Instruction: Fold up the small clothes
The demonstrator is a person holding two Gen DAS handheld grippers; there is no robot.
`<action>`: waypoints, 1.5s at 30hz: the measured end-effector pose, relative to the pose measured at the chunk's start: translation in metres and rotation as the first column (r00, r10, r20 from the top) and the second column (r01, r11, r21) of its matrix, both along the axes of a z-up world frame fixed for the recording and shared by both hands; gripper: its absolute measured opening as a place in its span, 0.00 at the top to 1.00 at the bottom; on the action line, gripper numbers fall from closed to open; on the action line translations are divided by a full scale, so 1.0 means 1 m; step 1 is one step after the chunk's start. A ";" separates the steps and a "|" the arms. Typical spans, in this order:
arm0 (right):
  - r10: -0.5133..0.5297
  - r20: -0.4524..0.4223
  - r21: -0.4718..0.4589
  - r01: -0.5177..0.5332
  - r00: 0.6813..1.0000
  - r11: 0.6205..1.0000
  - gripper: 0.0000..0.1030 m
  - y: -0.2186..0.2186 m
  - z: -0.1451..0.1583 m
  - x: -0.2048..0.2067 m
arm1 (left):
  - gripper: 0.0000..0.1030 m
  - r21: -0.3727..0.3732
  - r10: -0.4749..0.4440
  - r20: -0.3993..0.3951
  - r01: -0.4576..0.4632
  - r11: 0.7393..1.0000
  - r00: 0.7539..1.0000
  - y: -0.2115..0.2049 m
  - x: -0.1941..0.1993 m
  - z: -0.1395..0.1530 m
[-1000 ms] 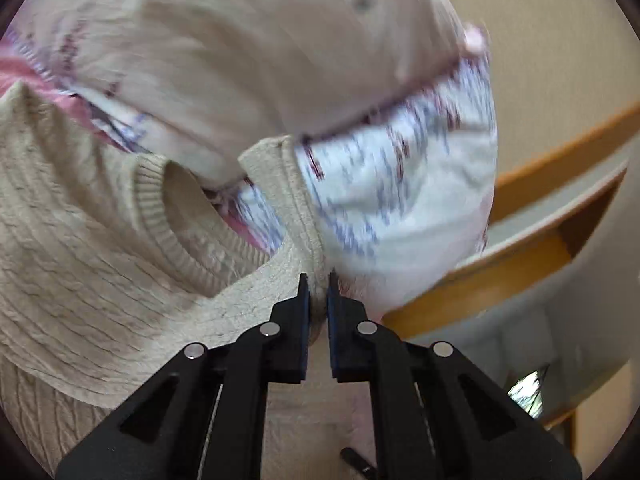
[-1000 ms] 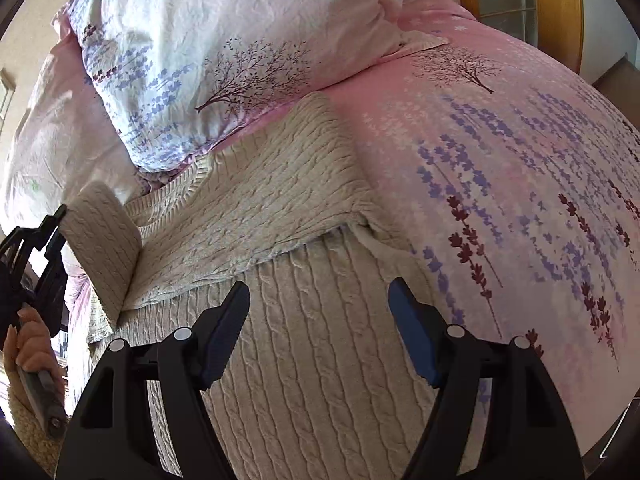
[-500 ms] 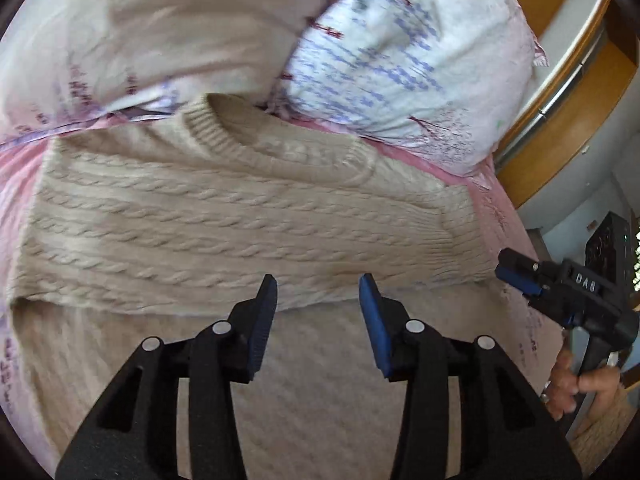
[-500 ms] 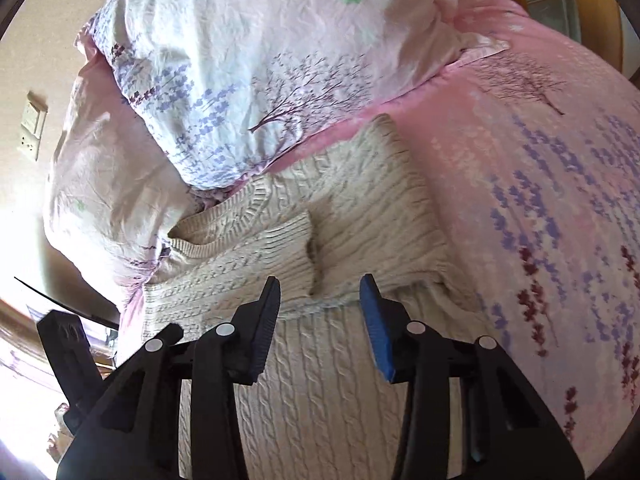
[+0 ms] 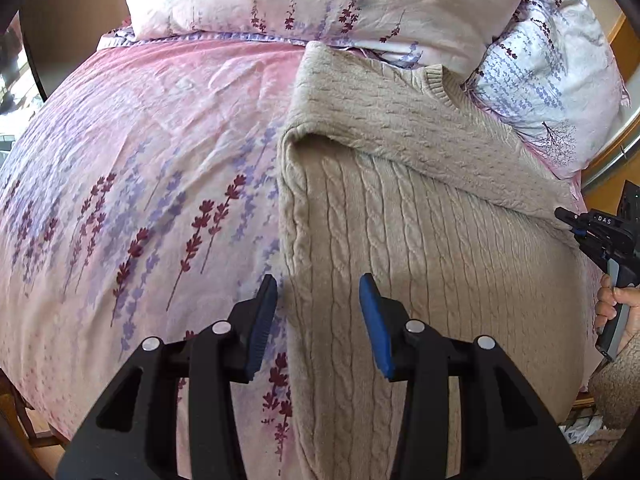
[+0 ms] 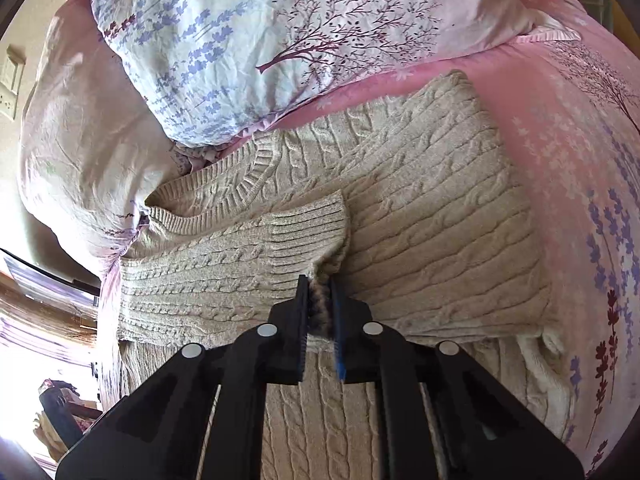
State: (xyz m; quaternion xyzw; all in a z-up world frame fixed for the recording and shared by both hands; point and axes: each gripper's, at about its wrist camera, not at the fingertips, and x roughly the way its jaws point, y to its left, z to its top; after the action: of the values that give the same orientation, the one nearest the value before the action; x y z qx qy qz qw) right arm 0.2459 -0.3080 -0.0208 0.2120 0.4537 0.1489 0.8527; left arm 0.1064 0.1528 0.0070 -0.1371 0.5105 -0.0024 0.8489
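Note:
A beige cable-knit sweater (image 5: 420, 240) lies on the pink floral bedspread (image 5: 140, 160), its sleeves folded across the chest. My left gripper (image 5: 318, 320) is open and empty, hovering over the sweater's left side edge. In the right wrist view, the sweater (image 6: 420, 208) fills the middle. My right gripper (image 6: 320, 312) is shut on the ribbed cuff (image 6: 308, 236) of the folded-in sleeve, with knit pinched between the blue pads. The right gripper also shows at the right edge of the left wrist view (image 5: 600, 236), held by a hand.
Two floral pillows (image 6: 260, 40) lie against the sweater's collar at the head of the bed. A wooden bed frame (image 5: 624, 40) runs along the right. The bedspread spreads left of the sweater. A wall socket (image 6: 10, 80) is at far left.
My left gripper let go of the sleeve, opened and moved to the sweater's left edge. My right gripper closed from wide open onto the sleeve cuff.

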 end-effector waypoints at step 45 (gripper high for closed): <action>0.163 -0.197 0.381 -0.078 0.967 0.921 0.58 -0.115 -0.052 -0.142 | 0.56 -0.475 -0.152 -0.012 0.128 0.871 0.988 0.006 -0.056 -0.017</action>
State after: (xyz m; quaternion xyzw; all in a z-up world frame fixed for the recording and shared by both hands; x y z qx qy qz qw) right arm 0.1040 -0.4228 -0.0733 0.3560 0.5230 0.2592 0.7298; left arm 0.0505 0.1589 -0.0101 -0.3025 0.5238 -0.1847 0.7746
